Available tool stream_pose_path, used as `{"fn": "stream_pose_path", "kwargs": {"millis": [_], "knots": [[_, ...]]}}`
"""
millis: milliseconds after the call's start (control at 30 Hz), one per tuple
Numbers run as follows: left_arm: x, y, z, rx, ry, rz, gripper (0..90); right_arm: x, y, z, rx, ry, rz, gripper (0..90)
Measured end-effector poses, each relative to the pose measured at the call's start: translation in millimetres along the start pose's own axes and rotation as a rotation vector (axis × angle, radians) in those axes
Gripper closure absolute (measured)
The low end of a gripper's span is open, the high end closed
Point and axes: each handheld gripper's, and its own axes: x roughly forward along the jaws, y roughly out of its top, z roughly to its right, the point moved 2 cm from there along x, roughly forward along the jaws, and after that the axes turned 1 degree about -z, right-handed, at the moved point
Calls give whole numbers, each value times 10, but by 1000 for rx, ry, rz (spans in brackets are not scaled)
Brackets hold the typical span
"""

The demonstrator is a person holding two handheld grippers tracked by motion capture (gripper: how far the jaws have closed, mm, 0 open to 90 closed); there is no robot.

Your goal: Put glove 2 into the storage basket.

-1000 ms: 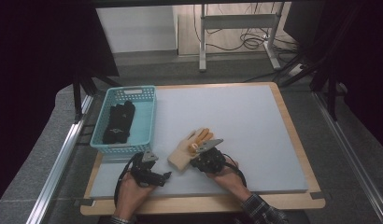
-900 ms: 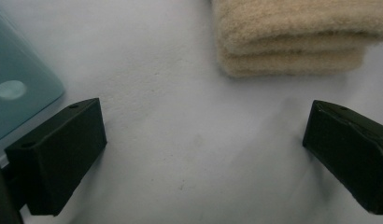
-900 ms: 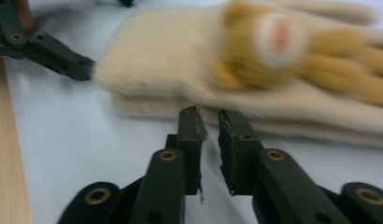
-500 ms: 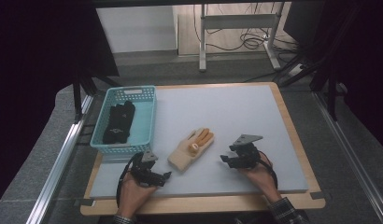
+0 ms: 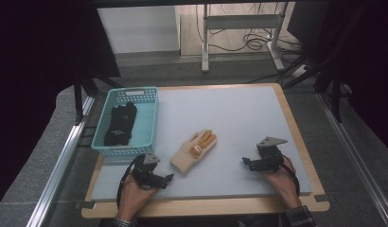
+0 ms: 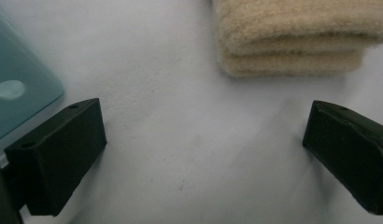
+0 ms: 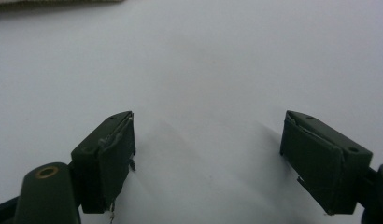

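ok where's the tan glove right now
In the high view the tan glove lies flat on the mat's near-left part, between the left gripper and the basket, touching neither.

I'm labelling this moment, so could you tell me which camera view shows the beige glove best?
The high view: the whole beige glove lies flat on the table, orange fingertips pointing away from the person. The left gripper view shows just its folded cuff edge beyond open jaws; the right gripper view catches a thin strip at the top edge.
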Motion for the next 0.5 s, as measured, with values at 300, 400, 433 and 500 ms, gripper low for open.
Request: {"fn": "stream_pose_path", "kwargs": {"millis": [300,400,433,500], "knots": [[-2,0,0,0,-1,0,0,6,-28,19,11,-16,13,142],[-4,1,1,1,-2,-1,0,8,-29,18,15,-21,15,142],[-6,0,0,4,-3,-3,0,8,-30,18,16,-21,15,142],[-9,1,1,4,-5,-2,0,8,-30,19,17,-21,15,142]]}}
